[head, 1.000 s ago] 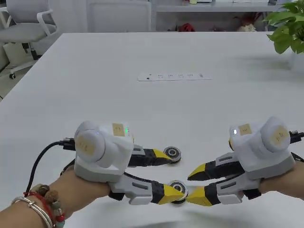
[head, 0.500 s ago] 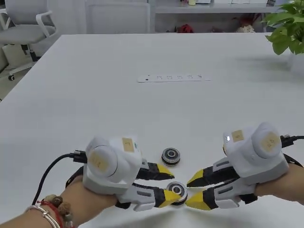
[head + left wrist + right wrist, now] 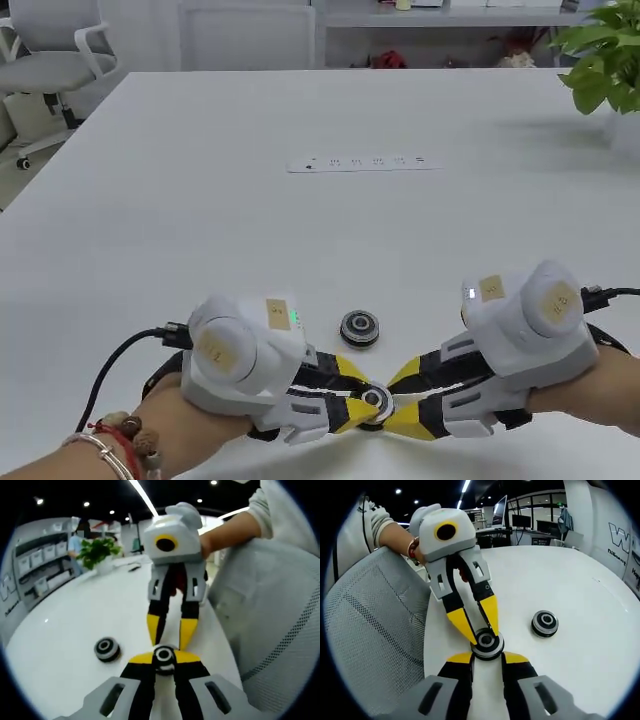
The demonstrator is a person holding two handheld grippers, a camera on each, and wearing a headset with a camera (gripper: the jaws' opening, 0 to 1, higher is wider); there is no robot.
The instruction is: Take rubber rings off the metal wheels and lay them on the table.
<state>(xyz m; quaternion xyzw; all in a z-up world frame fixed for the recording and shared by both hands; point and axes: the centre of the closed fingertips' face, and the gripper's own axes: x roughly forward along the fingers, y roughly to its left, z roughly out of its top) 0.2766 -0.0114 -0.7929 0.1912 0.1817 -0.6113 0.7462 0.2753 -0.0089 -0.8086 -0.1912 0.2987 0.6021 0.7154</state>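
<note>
Wheel [image 3: 373, 401] lies flat, axle upright, pinched from opposite sides by left tongs [image 3: 356, 398] and right tongs [image 3: 394, 402].

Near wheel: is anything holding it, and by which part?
Both: the left tool and right tool each pinch the near wheel across its rim, from opposite sides.

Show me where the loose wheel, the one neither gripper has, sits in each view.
Head view: loose wheel low centre, just beyond the meeting point of the left gripper and right gripper.
Left gripper view: loose wheel lower left, left of the fingers.
Right gripper view: loose wheel right of centre.
Shared landmark: the held wheel, gripped from both sides.
</note>
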